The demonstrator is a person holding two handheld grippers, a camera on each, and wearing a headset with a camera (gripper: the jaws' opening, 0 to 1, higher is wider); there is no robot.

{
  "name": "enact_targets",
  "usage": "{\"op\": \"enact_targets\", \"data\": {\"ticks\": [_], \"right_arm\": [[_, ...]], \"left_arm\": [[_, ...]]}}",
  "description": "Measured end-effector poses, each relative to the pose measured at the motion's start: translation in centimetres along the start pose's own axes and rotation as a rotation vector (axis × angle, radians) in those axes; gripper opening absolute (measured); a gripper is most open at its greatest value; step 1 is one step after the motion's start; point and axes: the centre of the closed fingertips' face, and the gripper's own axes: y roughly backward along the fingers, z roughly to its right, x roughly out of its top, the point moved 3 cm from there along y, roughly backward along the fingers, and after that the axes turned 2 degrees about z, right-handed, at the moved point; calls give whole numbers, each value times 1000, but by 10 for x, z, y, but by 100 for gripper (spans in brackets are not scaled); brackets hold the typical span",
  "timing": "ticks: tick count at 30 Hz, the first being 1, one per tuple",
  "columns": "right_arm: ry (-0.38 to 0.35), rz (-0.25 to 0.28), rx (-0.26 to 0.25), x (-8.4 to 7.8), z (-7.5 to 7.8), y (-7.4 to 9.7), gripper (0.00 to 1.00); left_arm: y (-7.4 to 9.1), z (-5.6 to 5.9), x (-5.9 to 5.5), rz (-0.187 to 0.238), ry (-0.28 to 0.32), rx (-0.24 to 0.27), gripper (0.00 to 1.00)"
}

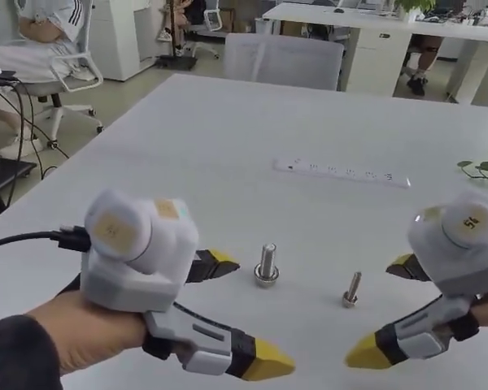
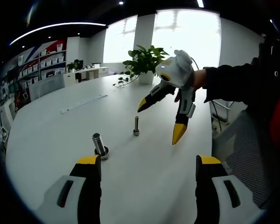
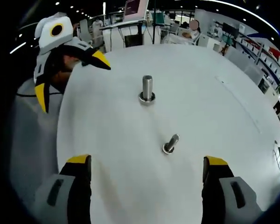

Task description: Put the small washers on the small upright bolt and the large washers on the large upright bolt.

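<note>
Large bolt (image 1: 267, 264), small bolt (image 1: 352, 289) upright; left hand-held gripper (image 1: 254, 312), right hand-held gripper (image 1: 378, 309) spread.

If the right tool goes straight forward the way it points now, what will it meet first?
The right tool would probably meet the small bolt first; the large bolt stands farther on. Depth is hard to judge.
</note>
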Motion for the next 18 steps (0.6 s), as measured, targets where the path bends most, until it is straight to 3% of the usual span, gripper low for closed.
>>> {"op": "enact_targets", "data": {"ticks": [15,18], "right_arm": [[-57,85,-58,-5,-29,19,100],[-80,123,-69,-2,-37,25,100]], "left_arm": [[14,4,4,17,-20,8,84],[18,6,5,19,-24,8,84]]}}
